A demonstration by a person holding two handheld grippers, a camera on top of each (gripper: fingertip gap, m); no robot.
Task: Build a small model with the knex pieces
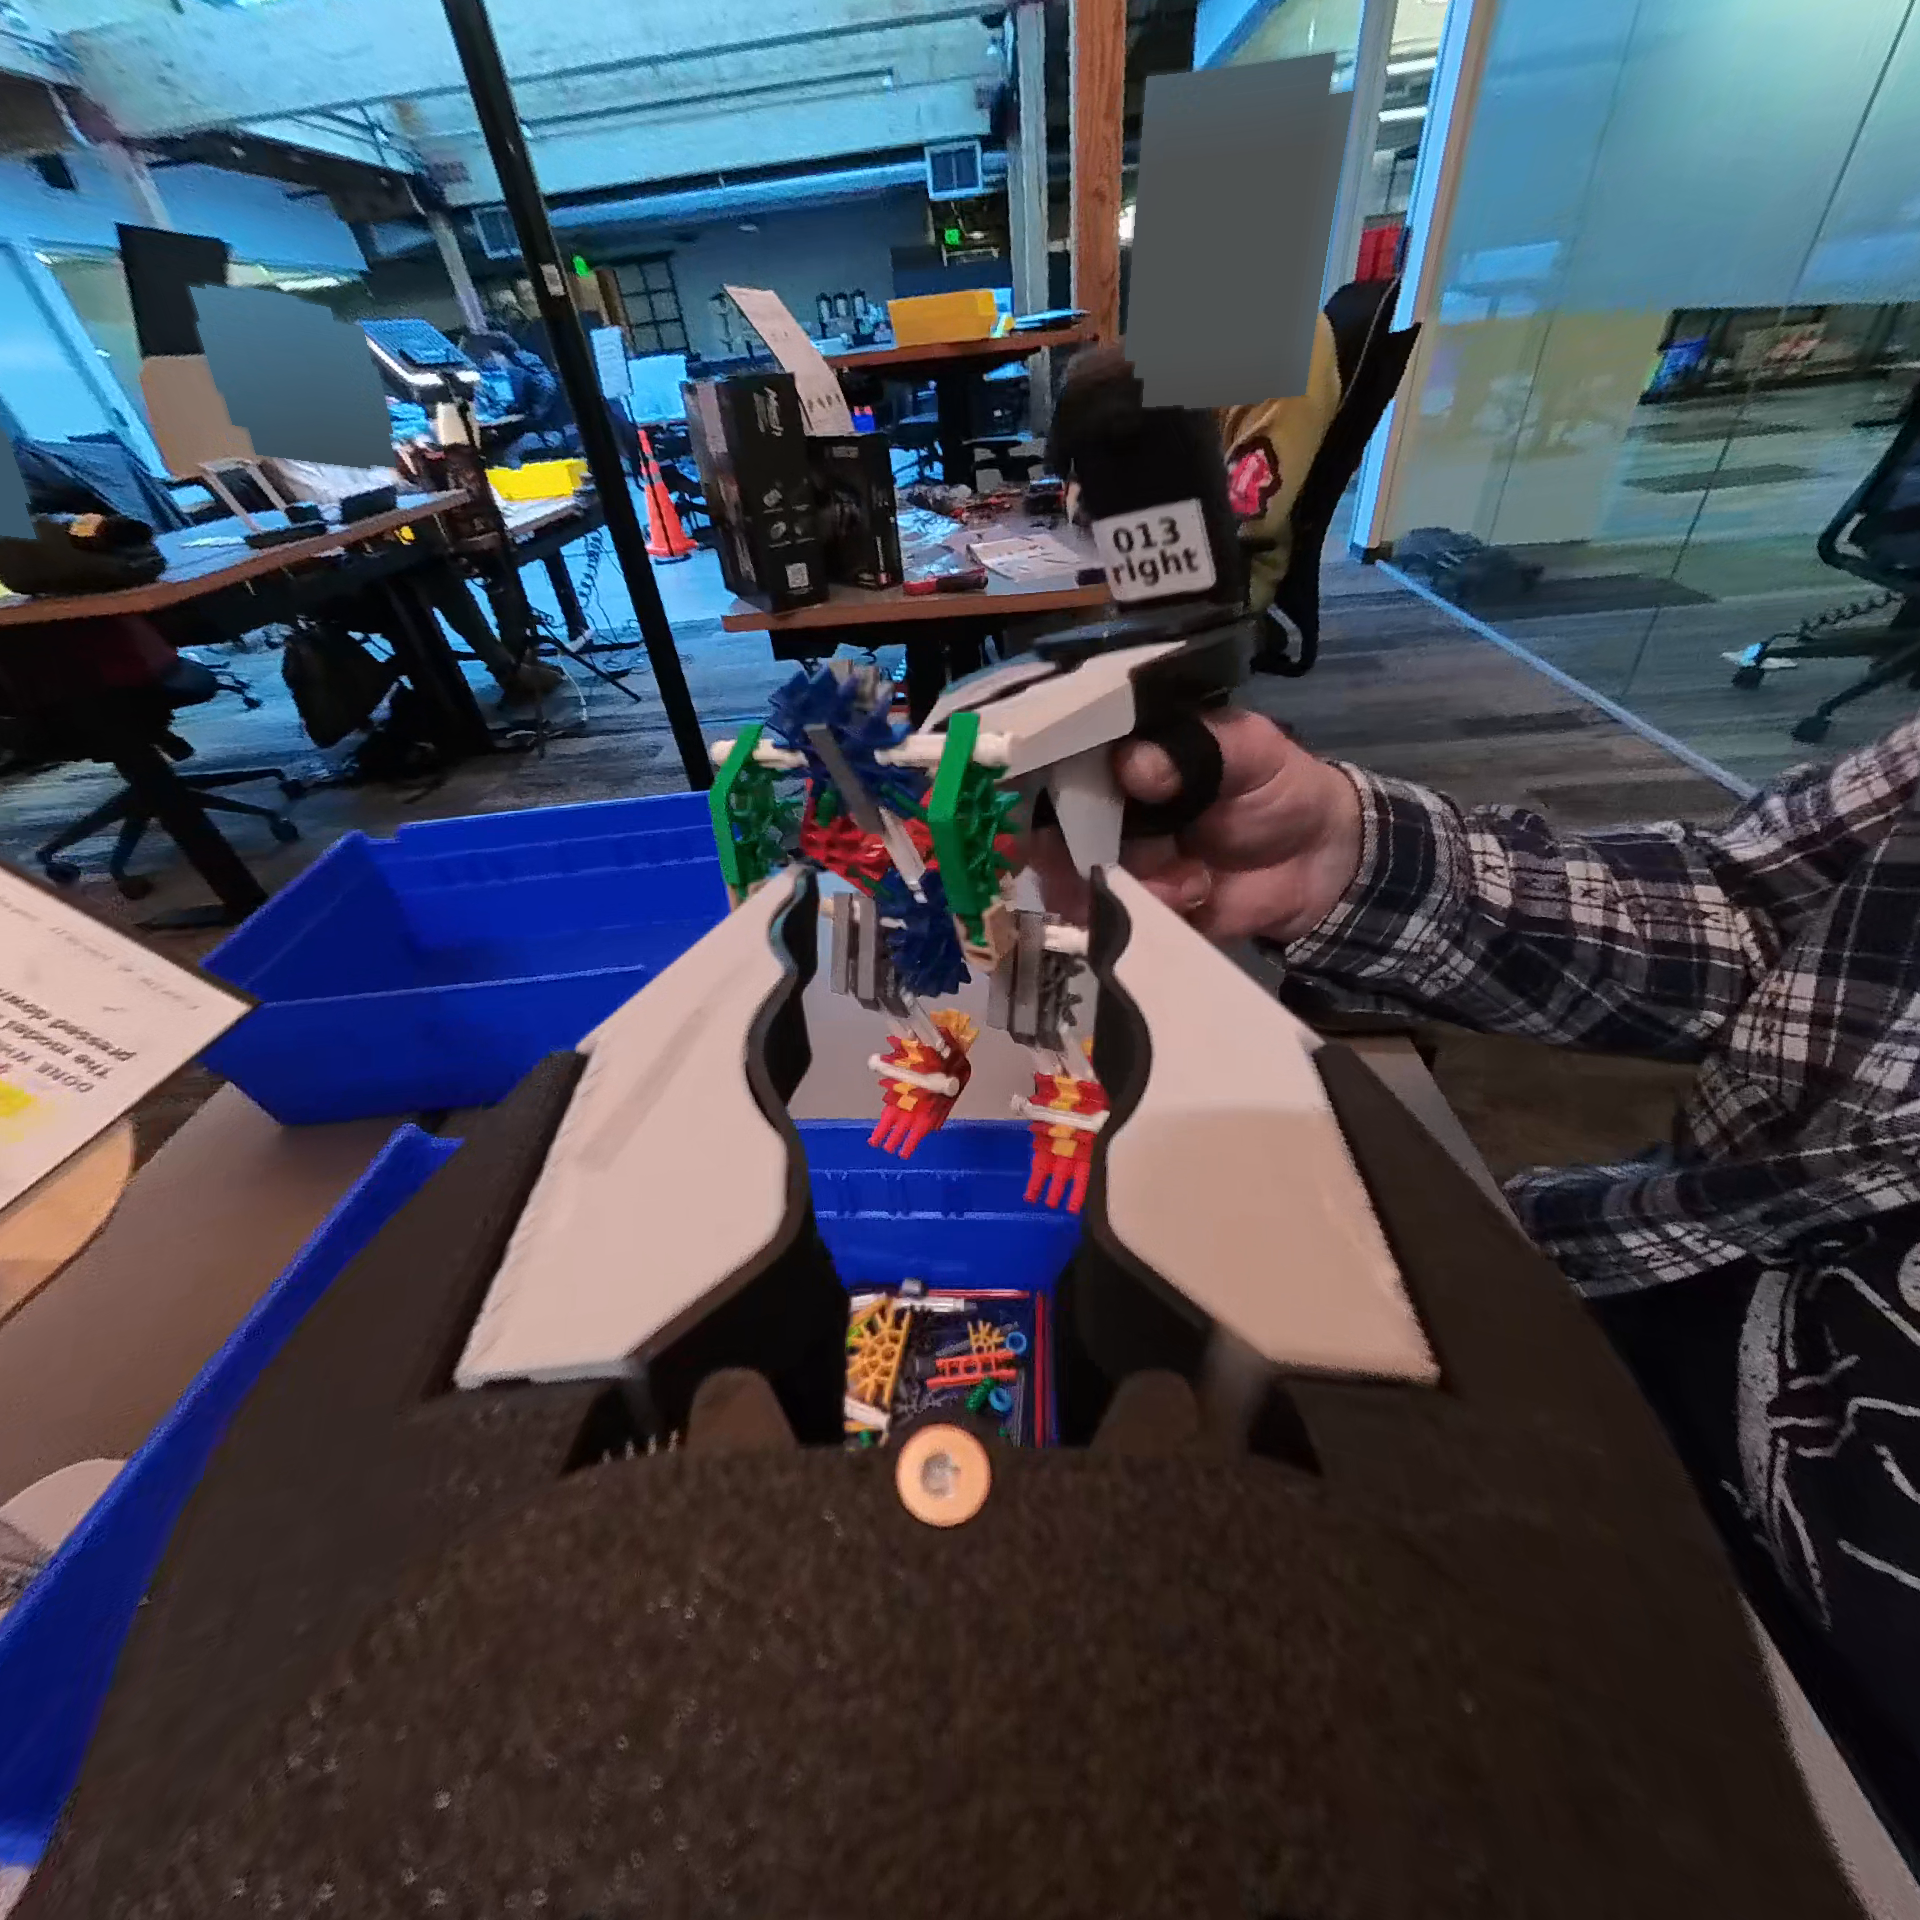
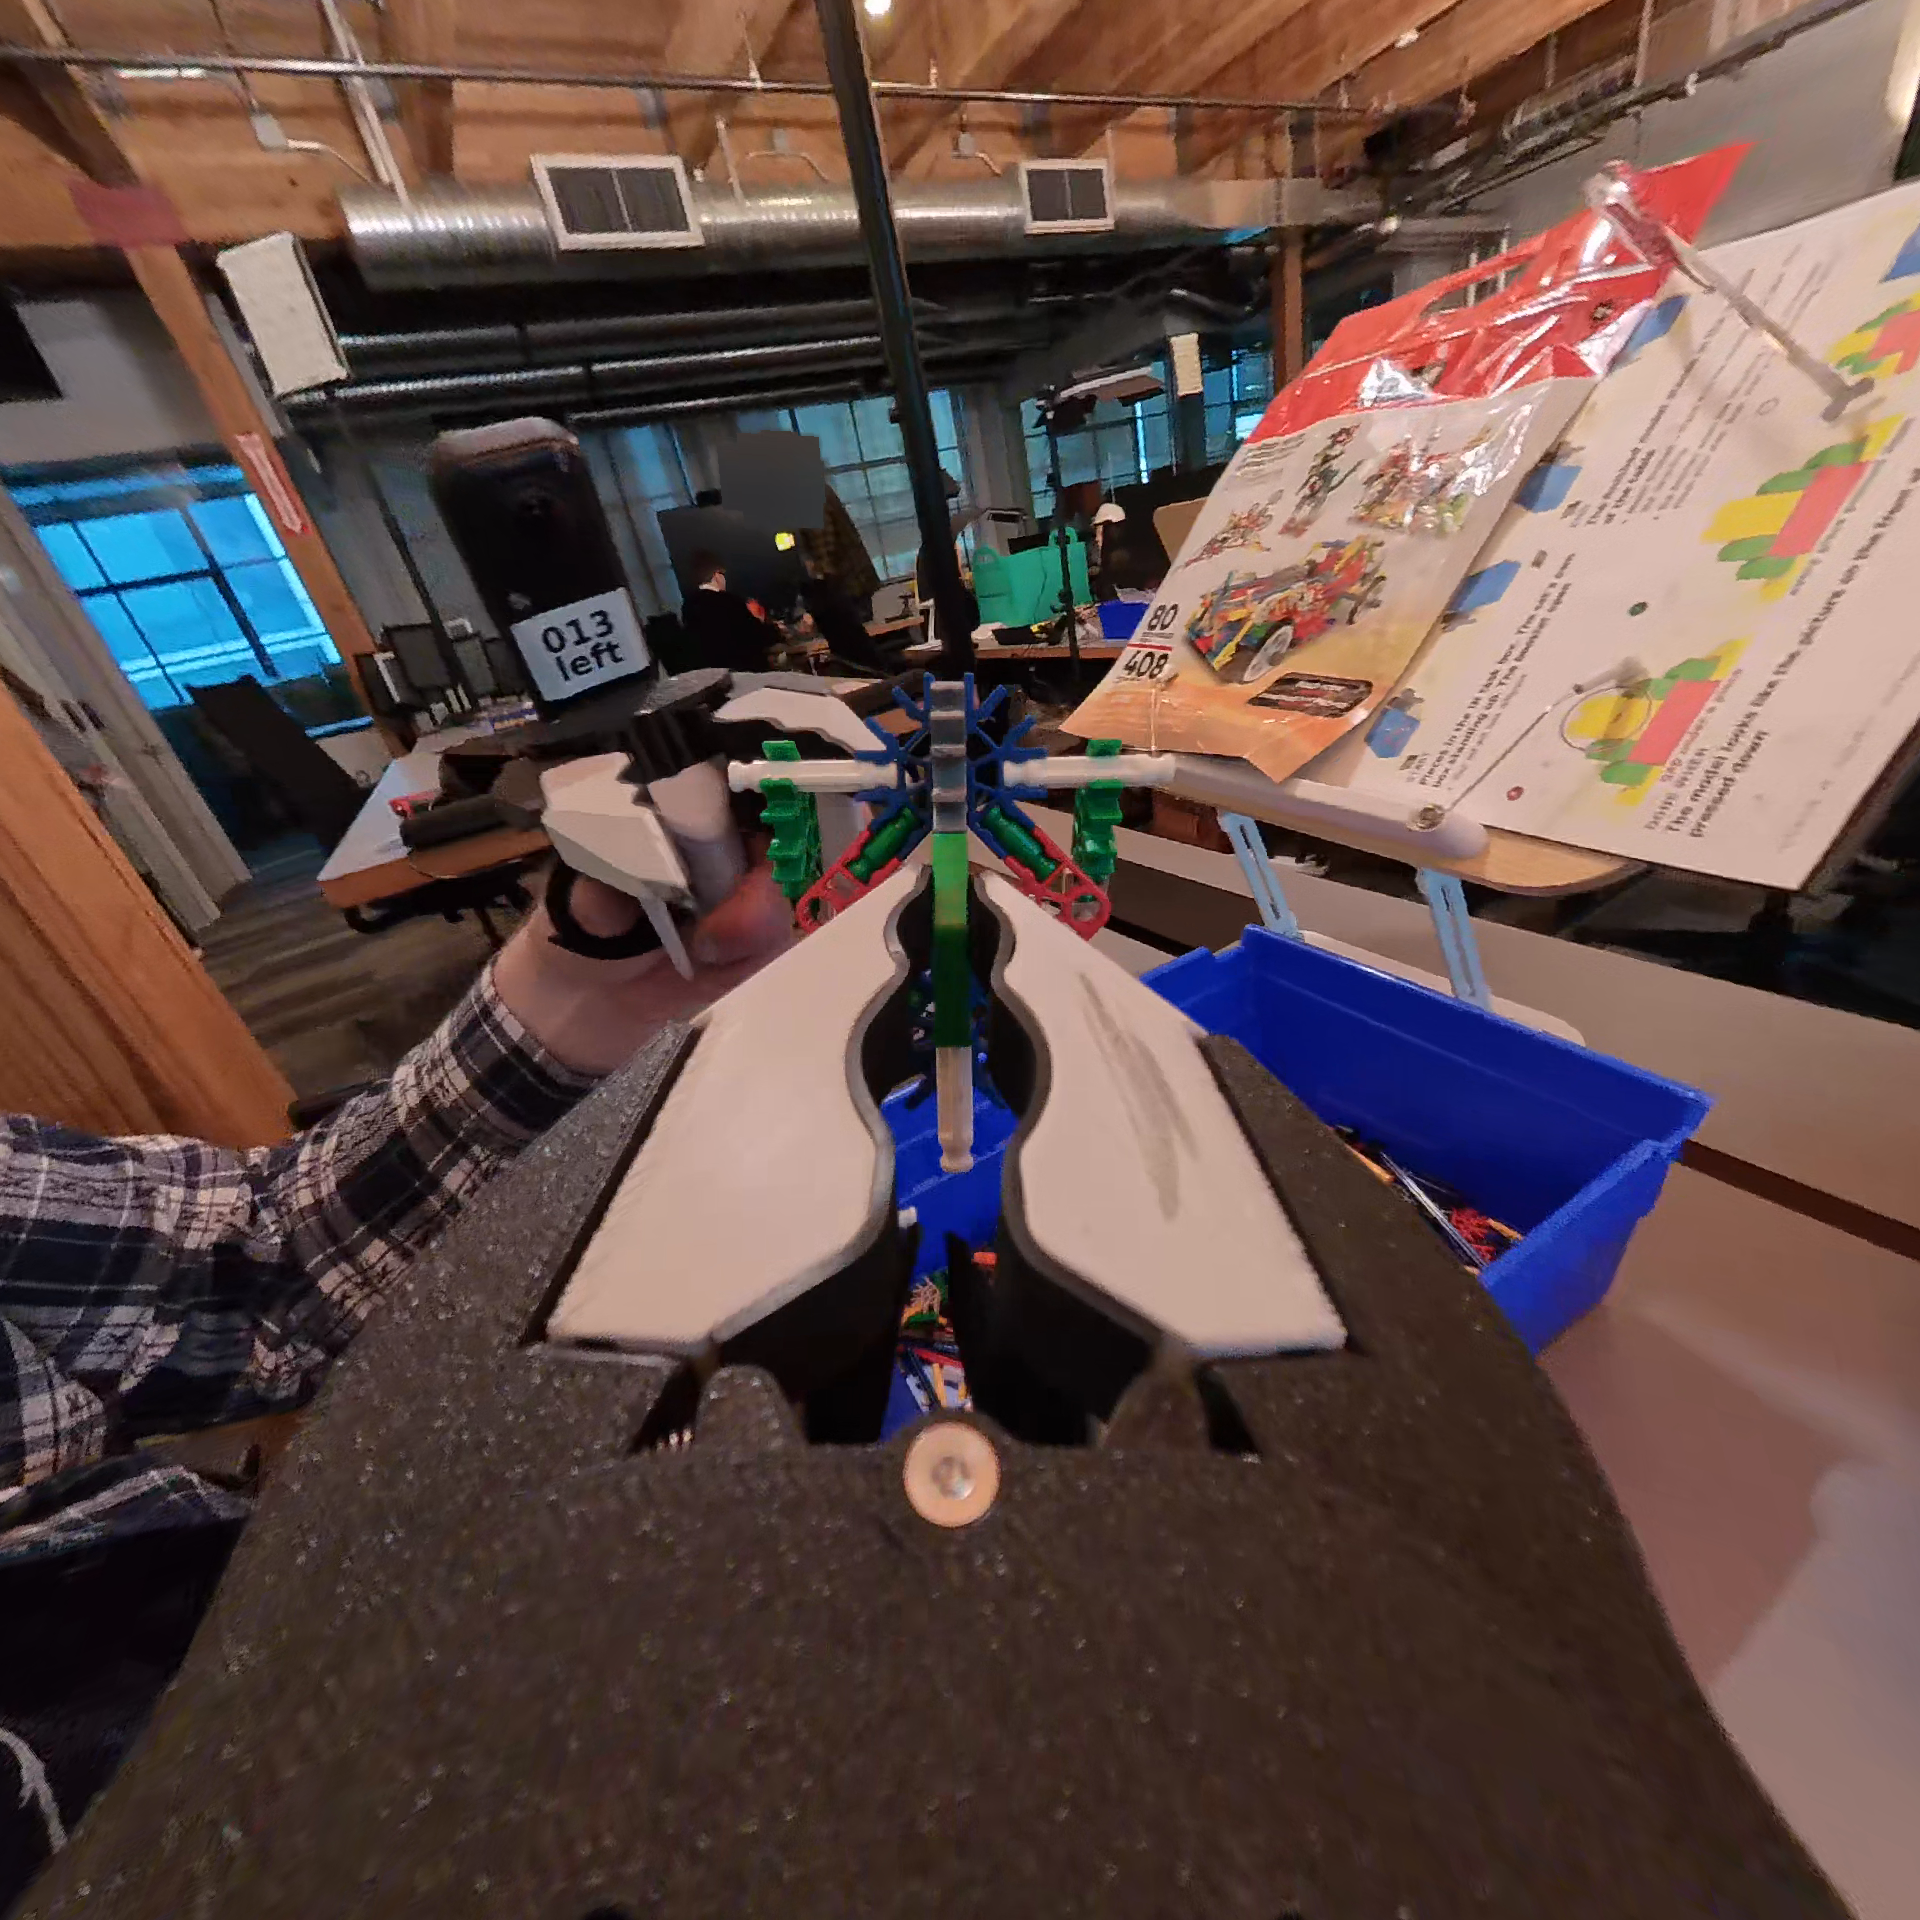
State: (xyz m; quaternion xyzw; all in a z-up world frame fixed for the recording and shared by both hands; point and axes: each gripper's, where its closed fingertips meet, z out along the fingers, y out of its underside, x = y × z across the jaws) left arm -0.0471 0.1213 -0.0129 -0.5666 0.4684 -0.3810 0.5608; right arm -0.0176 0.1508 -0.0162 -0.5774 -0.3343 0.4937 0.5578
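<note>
Model (image 1: pixel 914 914) held in air over the bin (image 1: pixel 935 1195) of loose parts. Right hand-held gripper (image 2: pixel 951 935) clamped on its green rod (image 2: pixel 948 935). Left hand-held gripper (image 1: pixel 945 935) fingers apart, flanking model's legs, no clear contact

Blue bins (image 1: pixel 436 966) w/ loose parts (image 1: pixel 935 1361); instruction board (image 2: pixel 1662 582) on stand, desks behind.
</note>
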